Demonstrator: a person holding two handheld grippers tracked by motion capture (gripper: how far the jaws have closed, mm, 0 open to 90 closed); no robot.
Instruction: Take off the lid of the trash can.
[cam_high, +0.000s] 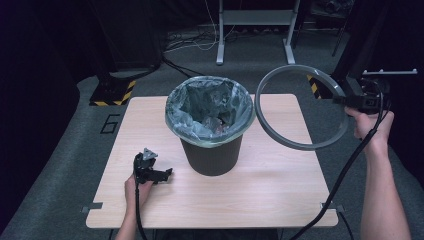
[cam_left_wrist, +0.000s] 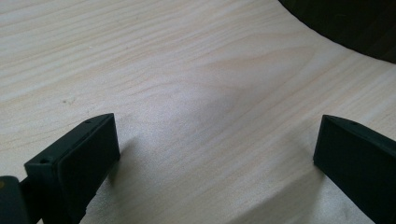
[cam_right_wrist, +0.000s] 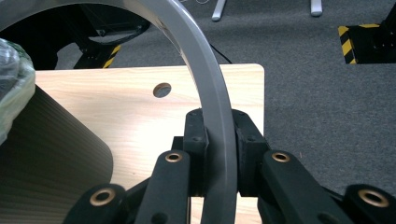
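**Grey ring held beside a lined bin, ready to go over the rim**

A dark ribbed bin (cam_high: 212, 150) stands near the middle of a pale wooden table (cam_high: 280, 190), its grey plastic liner (cam_high: 200, 127) folded out over the rim, with crumpled contents showing inside. To the bin's right, the right gripper (cam_high: 350, 100) holds a grey ring (cam_high: 300, 145) in the air above the table's right side, tilted, its near edge lower than its far edge. In the right gripper view the jaws are pressed onto the ring's band (cam_right_wrist: 212, 116) from both sides, pinching it at one point on its circumference. The left gripper (cam_high: 162, 175) rests low on the table just left of the bin's base, apart from it; the left gripper view shows its jaws spread wide over bare wood, holding nothing.

The step in hand appears to be seating the ring over the liner to clamp it to the bin. Doing it well likely means levelling the ring first, then centring it over the rim before lowering, so that it drops evenly instead of catching one side. A single-point pinch leaves the far side of the ring free to sag or swing, so a slow descent looks wise. The liner's folded edge is soft and could be dragged inward by the ring; the free left gripper is well placed to steady the bin's wall or guide the opposite side of the ring down.
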